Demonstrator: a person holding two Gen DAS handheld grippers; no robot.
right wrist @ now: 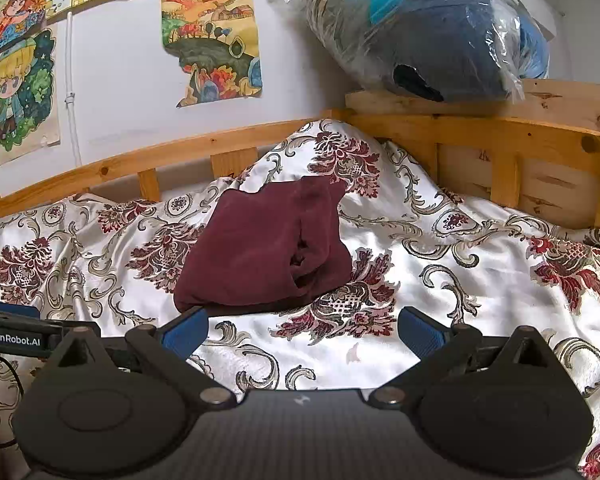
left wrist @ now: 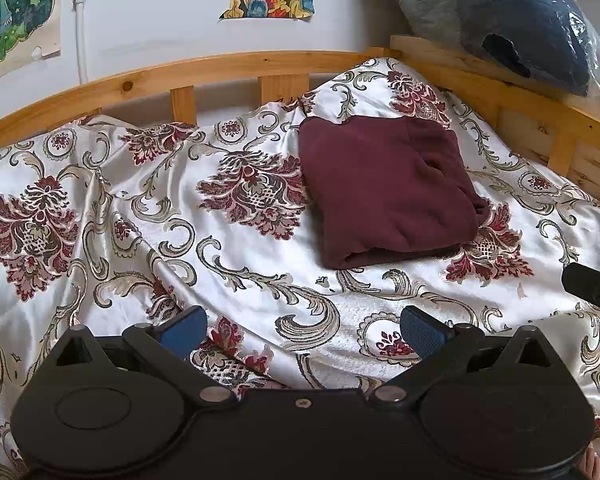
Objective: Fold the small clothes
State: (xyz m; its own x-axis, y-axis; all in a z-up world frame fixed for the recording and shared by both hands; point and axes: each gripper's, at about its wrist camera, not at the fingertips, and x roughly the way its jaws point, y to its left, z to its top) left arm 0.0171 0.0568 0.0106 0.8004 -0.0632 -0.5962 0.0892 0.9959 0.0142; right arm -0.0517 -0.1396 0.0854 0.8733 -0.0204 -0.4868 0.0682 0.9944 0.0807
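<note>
- A folded maroon garment (left wrist: 384, 192) lies flat on a bed, on a glossy white bedspread (left wrist: 140, 216) patterned with dark red flowers and grey scrolls.
- In the left wrist view the garment sits right of centre, toward the far side of the bed; its thick folded edge faces the near side.
- The left gripper (left wrist: 302, 330) hovers over the near part of the bedspread, its blue-padded fingers spread wide with nothing between them, well apart from the garment.
- The right gripper (right wrist: 302, 330) is likewise spread wide and empty; its left blue fingertip (right wrist: 186, 330) lies just beside the garment's near edge (right wrist: 260, 248) in its view, though contact cannot be told.
- A wooden bed rail (left wrist: 220, 68) with slats runs along the far side, rising to a higher headboard (right wrist: 500, 136) on the right.
- A clear plastic bag of blue fabric (right wrist: 432, 28) rests on top of the headboard.
- Colourful cartoon posters (right wrist: 212, 44) hang on the pale wall behind.
</note>
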